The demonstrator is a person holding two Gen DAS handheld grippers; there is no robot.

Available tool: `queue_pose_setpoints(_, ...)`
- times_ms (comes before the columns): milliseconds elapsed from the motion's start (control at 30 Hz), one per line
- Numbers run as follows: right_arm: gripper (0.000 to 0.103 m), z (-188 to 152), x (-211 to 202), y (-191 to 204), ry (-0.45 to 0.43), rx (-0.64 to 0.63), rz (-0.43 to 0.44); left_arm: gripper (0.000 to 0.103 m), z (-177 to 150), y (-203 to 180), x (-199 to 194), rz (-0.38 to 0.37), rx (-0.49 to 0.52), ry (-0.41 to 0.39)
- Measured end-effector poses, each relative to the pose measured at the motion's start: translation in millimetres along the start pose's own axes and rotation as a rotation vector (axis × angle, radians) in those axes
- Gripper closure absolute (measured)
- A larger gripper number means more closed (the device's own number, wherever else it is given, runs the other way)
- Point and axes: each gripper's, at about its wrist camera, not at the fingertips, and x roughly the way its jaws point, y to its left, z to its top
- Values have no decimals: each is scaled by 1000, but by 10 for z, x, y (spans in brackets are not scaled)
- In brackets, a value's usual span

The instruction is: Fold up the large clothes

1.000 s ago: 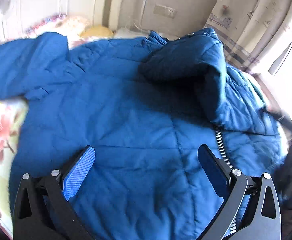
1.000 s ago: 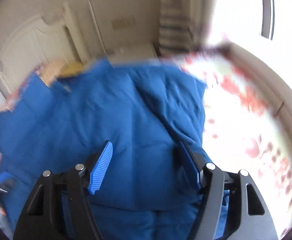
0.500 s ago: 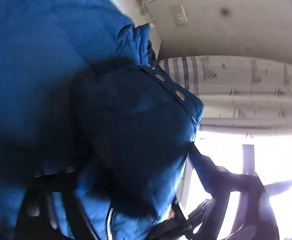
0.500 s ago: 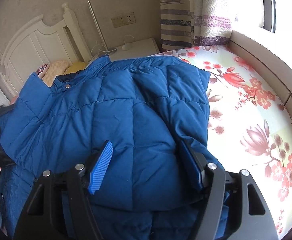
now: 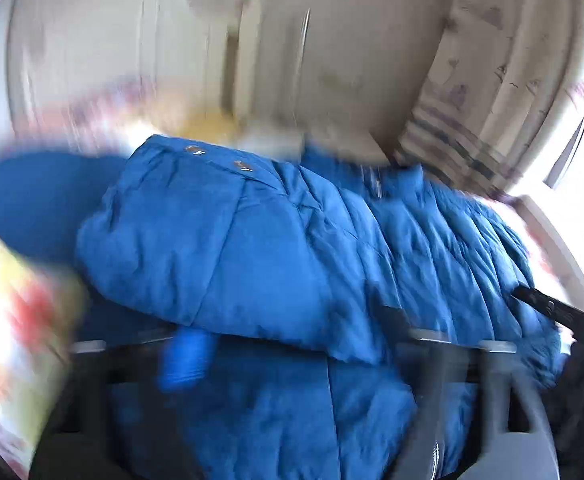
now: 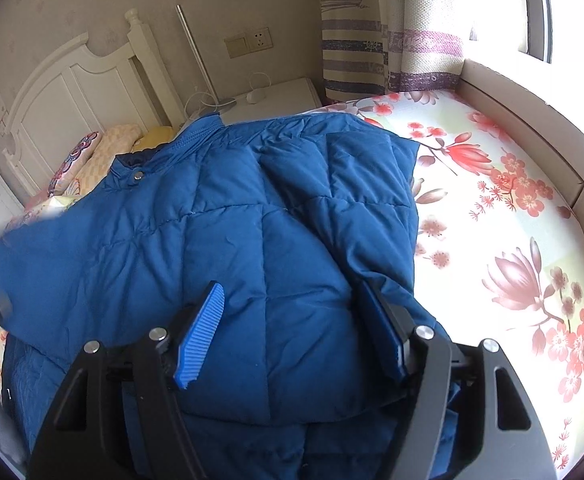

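So the big blue quilted puffer jacket point(image 6: 227, 248) is spread out on the bed with the pink-and-red floral sheet point(image 6: 512, 208), collar end up by the white wooden headboard point(image 6: 71, 96). One padded side is folded over the middle, so it sits as a thick double layer with a metal snap point(image 6: 137, 176) showing near the collar.

The right tool point(image 6: 292, 336) sits low over the near edge of that folded part. Its blue ribbed pads are spread apart with the puffy fabric bulging up between them, but they don't look like they're pinching it, so I'd call it released.

The left wrist view is super blurry. The left tool point(image 5: 292, 344) is opening its jaws right now, jacket under and ahead of it, nothing gripped as far as I can see. A striped curtain point(image 6: 356, 52) hangs by the window.
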Motion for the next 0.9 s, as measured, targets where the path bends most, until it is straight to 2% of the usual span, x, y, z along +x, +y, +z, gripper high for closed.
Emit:
queue_pose_setpoints(100,34,-1,-8,-10,-1,0,1,12,16,528,200,-163,-292,94)
queue_pose_setpoints(167,34,-2,-9,-11,-1,2,3,11,17,808,236,-263,-454,74)
queue_pose_setpoints(200,34,-3,-10,-11,-1,3,3,13,46,873,250,-278,-482,70)
queue_pose_setpoints(233,34,-4,-5,-3,-1,4,3,19,49,886,283,-280,-489,67)
queue_pose_setpoints(267,34,-4,-5,-3,-1,4,4,45,70,890,282,-219,-464,59)
queue_pose_setpoints(300,33,-3,-6,-6,0,5,5,63,53,863,306,-135,-418,71)
queue_pose_setpoints(333,33,-2,-7,-10,0,5,6,64,47,821,368,-71,-373,93)
queue_pose_setpoints(433,33,0,-8,-10,-1,5,6,66,-30,645,315,-5,-298,106)
queue_pose_setpoints(533,33,1,-6,-10,-1,3,6,59,-45,479,255,95,-255,116)
queue_pose_setpoints(567,33,1,-5,-11,0,3,5,41,-35,449,254,135,-236,118)
queue_pose_setpoints(600,33,2,-6,-13,0,3,5,17,-14,519,195,202,-214,107)
queue_pose_setpoints(633,33,1,-6,-13,0,4,7,10,12,515,117,303,-198,61)
queue_pose_setpoints(700,33,1,-9,-13,-1,5,9,10,65,640,-163,464,-205,-73)
queue_pose_setpoints(733,33,0,-10,-13,-1,6,10,10,122,642,-350,534,-219,-173)
queue_pose_setpoints(800,32,0,-9,-8,0,4,8,10,249,591,-516,536,-197,-264)
queue_pose_setpoints(867,32,0,-11,-7,1,2,6,9,470,382,-402,461,-70,-240)
queue_pose_setpoints(900,32,-1,-12,-8,1,1,6,8,563,273,-245,412,8,-186)
